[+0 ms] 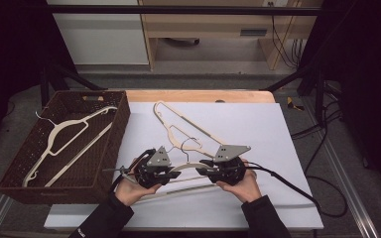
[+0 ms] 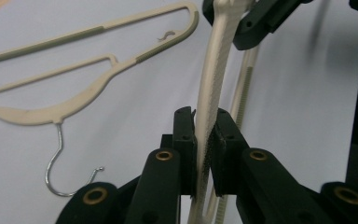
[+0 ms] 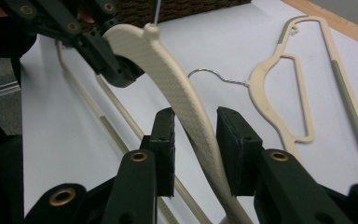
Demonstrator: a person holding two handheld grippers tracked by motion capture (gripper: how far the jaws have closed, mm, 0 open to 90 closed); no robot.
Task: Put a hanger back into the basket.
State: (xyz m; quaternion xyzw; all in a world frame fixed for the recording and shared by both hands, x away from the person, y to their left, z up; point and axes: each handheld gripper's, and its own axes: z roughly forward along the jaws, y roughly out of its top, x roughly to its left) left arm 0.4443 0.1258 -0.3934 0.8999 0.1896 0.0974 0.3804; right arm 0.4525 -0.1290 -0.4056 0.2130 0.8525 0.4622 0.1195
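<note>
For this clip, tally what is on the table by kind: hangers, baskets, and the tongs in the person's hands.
Cream hangers: 3 – one in the basket, one lying on the white sheet, one held between the tongs
Brown woven basket: 1
Tongs: 2 – left tongs, right tongs
Total: 6

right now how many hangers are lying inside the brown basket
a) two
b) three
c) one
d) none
c) In the high view a single cream hanger lies inside the brown basket; a second hanger lies out on the white sheet, and a third hanger is between the two grippers.
</note>
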